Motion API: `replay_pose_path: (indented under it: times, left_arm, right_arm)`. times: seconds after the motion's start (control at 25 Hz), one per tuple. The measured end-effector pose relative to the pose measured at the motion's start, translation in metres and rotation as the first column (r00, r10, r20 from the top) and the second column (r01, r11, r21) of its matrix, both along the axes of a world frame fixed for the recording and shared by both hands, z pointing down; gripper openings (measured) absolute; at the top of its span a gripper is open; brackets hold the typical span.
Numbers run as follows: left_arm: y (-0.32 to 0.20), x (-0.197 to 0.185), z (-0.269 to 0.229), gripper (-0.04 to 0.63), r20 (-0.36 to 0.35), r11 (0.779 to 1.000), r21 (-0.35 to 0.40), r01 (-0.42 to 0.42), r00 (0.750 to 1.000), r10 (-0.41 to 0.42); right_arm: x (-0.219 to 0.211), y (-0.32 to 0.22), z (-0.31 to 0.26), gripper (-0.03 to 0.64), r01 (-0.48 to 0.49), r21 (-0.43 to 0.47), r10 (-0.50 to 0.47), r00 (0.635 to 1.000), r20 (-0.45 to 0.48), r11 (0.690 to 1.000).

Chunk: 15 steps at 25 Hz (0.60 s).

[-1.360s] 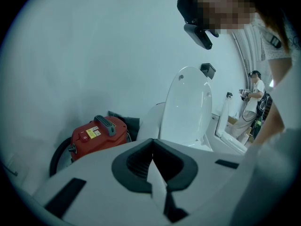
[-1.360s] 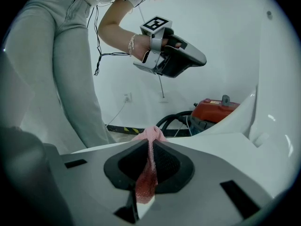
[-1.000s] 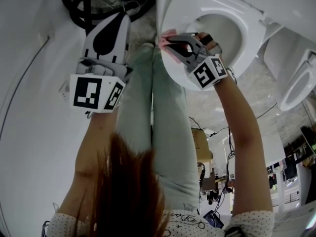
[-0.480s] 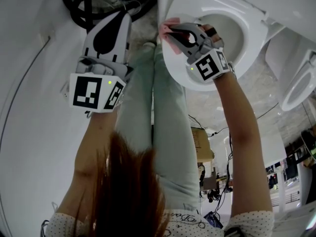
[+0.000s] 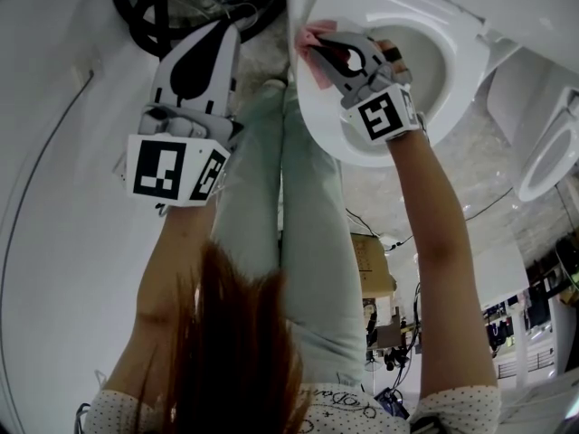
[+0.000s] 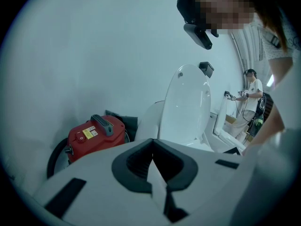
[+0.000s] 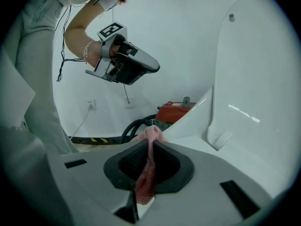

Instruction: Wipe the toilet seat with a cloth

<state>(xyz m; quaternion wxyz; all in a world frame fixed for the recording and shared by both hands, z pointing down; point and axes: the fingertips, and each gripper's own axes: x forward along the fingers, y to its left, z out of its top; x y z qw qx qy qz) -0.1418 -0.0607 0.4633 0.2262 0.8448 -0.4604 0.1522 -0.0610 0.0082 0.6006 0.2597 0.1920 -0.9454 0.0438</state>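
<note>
The white toilet seat rings the bowl at the top of the head view, with the lid standing upright. My right gripper is shut on a pink cloth and presses it against the seat's left rim. In the right gripper view the cloth is pinched between the closed jaws of the right gripper, bunched at the tips beside the seat edge. My left gripper hangs shut and empty left of the toilet, over the person's legs. In its own view the left gripper holds nothing.
A red vacuum with a black hose stands by the white wall, left of the toilet. A second toilet is at the right. The person's legs stand against the seat's front. Another person stands farther back.
My right gripper has slid the pink cloth along the seat's left rim, away from me toward the hinge end. The left gripper has stayed still.
</note>
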Motion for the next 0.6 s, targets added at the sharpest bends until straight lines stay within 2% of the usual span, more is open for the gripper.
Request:
replay_pose_path:
  times: [0.6]
  left_arm:
    - [0.003,0.003,-0.001,0.002,0.001,1.0,-0.001,-0.002,1.0,0.002]
  right_arm:
    - [0.015,-0.033,-0.003,0.041,-0.208,0.04,0.207,0.978,0.004,0.977]
